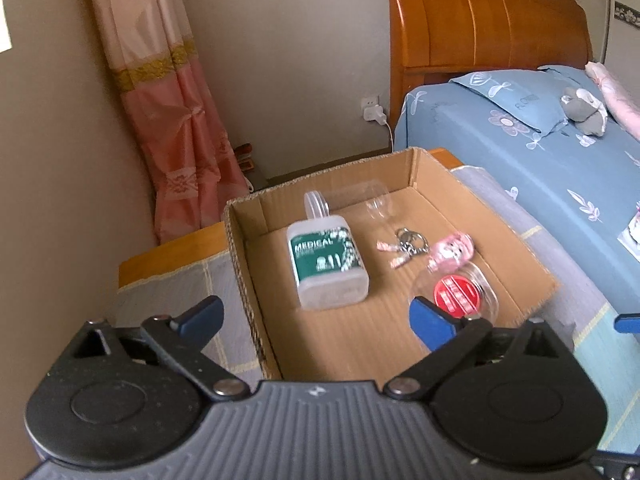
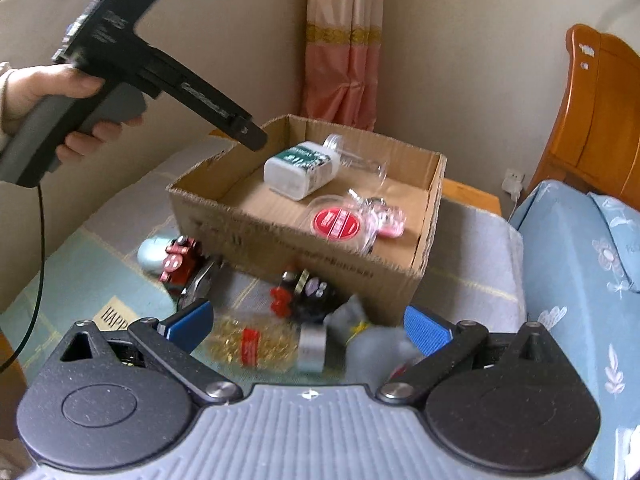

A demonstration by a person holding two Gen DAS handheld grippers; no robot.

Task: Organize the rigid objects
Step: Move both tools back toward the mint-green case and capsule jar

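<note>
**Four things lie in the cardboard box, both grippers spread wide**

Four things rest on the floor of the open cardboard box (image 1: 240, 240): a white bottle (image 1: 326, 266) with a green label lying on its side, a clear glass (image 1: 378, 202) beyond it, a keyring (image 1: 408, 244) with a pink figure, and a clear round tub with a red lid (image 1: 458, 294) nearest the camera. The left gripper (image 1: 318, 320) hangs above the box's near edge with its blue pads far apart and nothing between them. The right gripper (image 2: 308, 330) is likewise spread wide and grips nothing; below it, on the pale cloth (image 2: 480, 272) in front of the box, lies a blurred heap: a packet of gold clips (image 2: 244, 346), a red toy car (image 2: 180, 260), a dark item with red parts (image 2: 308, 292) and a greyish bottle (image 2: 372, 352). A hand (image 2: 52, 92) holds the left tool's grey handle at the upper left of the right wrist view. A blue flowered bed (image 1: 520, 152) stands beside the cloth.
</note>
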